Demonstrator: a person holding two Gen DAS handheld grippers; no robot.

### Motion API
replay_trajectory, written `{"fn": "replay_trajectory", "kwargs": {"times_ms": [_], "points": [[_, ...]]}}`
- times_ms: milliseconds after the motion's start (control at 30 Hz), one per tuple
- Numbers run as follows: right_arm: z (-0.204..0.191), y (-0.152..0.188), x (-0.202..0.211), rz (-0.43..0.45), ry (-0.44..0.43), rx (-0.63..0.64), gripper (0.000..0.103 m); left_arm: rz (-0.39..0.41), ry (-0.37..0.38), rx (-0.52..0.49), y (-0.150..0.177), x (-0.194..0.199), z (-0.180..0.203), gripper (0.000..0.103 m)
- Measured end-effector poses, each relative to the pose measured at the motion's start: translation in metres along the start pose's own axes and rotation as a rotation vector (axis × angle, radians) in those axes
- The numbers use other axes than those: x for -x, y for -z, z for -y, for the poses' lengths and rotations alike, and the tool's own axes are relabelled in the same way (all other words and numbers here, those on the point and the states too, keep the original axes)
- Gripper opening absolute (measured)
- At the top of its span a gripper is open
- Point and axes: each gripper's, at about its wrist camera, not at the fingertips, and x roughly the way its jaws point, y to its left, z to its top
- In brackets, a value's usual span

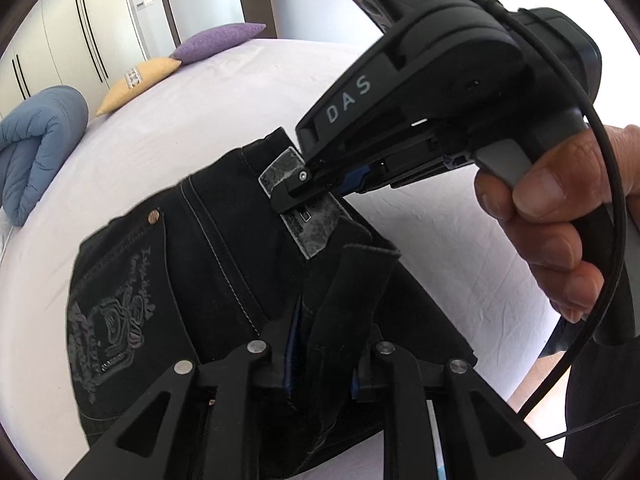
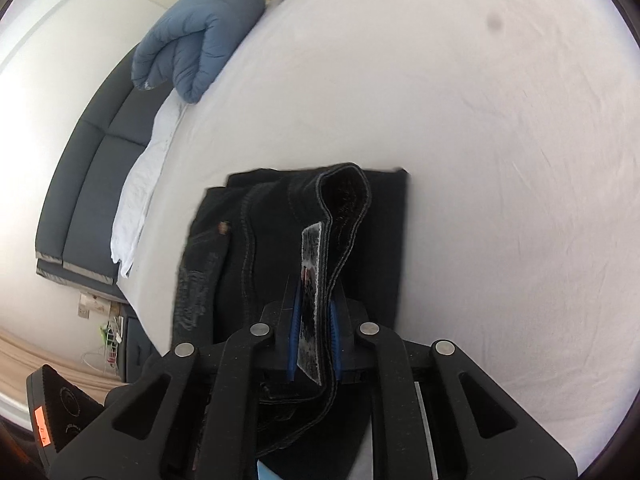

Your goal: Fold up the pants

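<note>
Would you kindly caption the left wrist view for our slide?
Both tools, left and right, pinch black denim pants above a white bed.

pants on bed, duvet behind

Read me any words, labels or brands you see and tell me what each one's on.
"DAS": on the right gripper body.
Embroidered script on the pants back pocket: too blurred to read.
Grey waistband patch: print unreadable.
Orange sticker on the left gripper body: marks illegible.
</note>
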Motion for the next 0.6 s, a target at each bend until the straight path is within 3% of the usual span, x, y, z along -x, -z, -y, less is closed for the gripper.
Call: {"fn": "replay_trajectory", "kwargs": {"times_ms": [100,200,267,333,433,500,567,600], "points": [[0.005,0.004,0.000,0.027,-0.022,-0.022,0.011,0.009,0.010,0.009,0.000,0.002,0.002,0.021],[0.014,0.003,-0.004,0.009,-0.039,-0.047,0.011,0.011,0.041,0.042,0.003,0.000,-0.002,0.032],[0.027,0.001,-0.006,-0.016,-0.094,-0.102,0.017,0.010,0.103,0.102,0.004,0.008,-0.014,0.048],[0.035,0.001,0.000,-0.019,-0.105,-0.145,0.021,0.033,0.149,0.187,0.001,0.025,-0.030,0.073],[0.032,0.005,0.022,0.017,-0.002,-0.128,0.025,0.115,0.154,0.264,0.007,0.063,-0.054,0.096],[0.030,0.008,0.038,0.053,0.057,-0.143,0.026,0.130,0.132,0.315,0.012,0.078,-0.076,0.096],[0.018,0.012,0.055,0.099,0.010,-0.139,0.026,0.128,0.109,0.360,0.021,0.086,-0.094,0.095],[0.009,0.015,0.061,0.117,-0.039,-0.129,0.026,0.127,0.098,0.383,0.026,0.086,-0.106,0.087]]}}
